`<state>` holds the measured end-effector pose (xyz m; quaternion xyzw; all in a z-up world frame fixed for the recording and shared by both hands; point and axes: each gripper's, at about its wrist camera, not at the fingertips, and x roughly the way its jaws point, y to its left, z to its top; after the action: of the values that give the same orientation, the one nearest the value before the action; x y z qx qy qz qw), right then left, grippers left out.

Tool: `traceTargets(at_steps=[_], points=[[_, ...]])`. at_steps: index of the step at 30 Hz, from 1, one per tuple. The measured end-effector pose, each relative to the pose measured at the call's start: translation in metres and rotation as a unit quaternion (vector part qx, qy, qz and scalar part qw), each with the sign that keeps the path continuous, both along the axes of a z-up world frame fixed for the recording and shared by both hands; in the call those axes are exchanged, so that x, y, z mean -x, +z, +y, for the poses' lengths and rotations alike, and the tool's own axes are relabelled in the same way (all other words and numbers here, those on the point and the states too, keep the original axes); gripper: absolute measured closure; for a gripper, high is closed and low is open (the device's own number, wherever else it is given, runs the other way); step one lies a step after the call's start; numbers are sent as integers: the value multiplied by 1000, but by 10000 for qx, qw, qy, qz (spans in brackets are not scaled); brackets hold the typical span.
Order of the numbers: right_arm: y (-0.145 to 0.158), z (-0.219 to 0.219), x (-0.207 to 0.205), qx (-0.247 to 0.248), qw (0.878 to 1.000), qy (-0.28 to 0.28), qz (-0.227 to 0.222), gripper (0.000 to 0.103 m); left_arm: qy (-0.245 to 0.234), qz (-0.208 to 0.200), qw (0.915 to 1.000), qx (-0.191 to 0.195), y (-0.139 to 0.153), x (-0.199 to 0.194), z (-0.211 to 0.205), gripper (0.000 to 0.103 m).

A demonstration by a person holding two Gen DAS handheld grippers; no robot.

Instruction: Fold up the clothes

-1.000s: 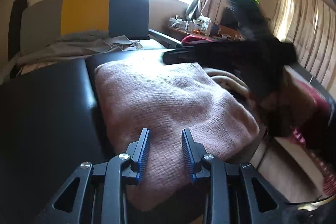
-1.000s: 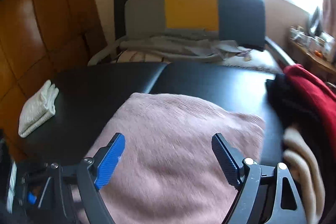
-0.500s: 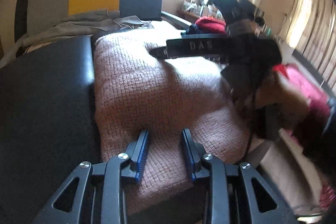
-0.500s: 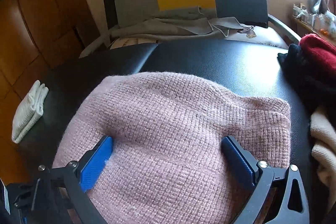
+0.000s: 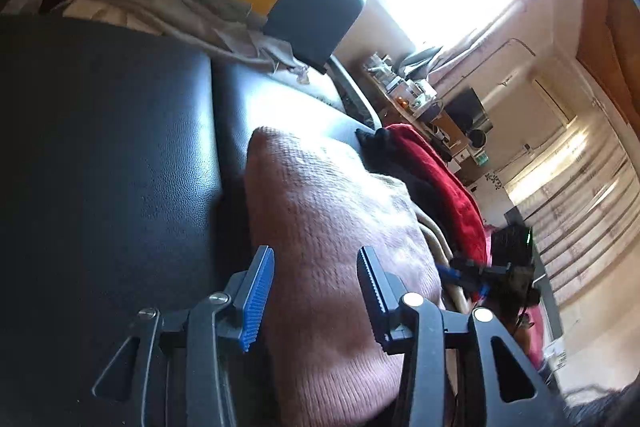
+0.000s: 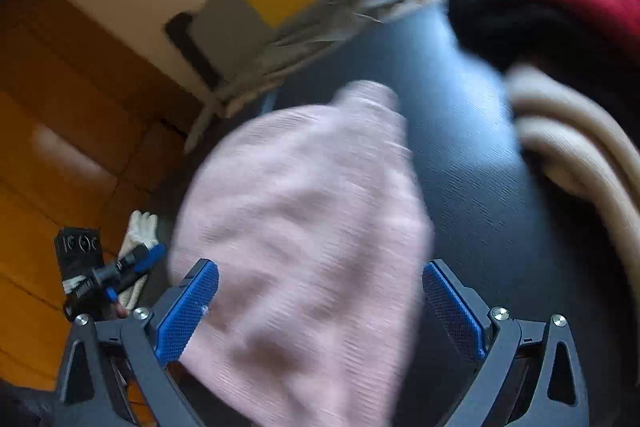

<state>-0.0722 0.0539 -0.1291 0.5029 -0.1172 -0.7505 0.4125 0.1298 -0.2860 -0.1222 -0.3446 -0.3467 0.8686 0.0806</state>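
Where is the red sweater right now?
The red sweater lies on the pile at the right edge of the black table, above a black garment and a cream one, just right of the pink sweater.

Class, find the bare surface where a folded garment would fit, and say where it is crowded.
Free: the black surface left of the pink sweater, up to the grey cloth at the back. Crowded: the right side, where red, black and cream garments pile up.
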Motion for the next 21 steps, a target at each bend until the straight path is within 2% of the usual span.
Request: traceTargets(at_steps=[1, 5, 11, 15, 17, 19, 20, 21], points=[[-6, 10, 0, -9, 9999, -110, -66, 0, -66, -19, 9998, -167, -4, 5, -2, 56], [-18, -7, 8, 225, 9989, 199, -363, 0, -276, -88, 9972, -695, -21, 27, -5, 47], [-34, -35, 20, 583, 9926, 688, -809, 0, -431, -43, 9953, -867, -36, 45, -9, 39], [-42, -55, 27, 697, 9873, 1028, -994, 0, -641, 4, 9956, -686, -42, 61, -7, 28], [-41, -63, 25, 556, 9875, 1229, -820, 0, -746, 22, 9956, -564, -45, 69, -3, 24], [-38, -72, 14, 235, 9887, 1420, -415, 0, -858, -99, 9944, -617, -49, 72, -1, 24], [-37, -74, 8, 56, 9903, 1371, -221, 4, -895, -139, 9940, -606, -50, 72, 0, 27], [-36, -75, 4, -63, 9911, 1327, -108, 9, -914, -149, 9939, -595, -50, 70, 1, 35]])
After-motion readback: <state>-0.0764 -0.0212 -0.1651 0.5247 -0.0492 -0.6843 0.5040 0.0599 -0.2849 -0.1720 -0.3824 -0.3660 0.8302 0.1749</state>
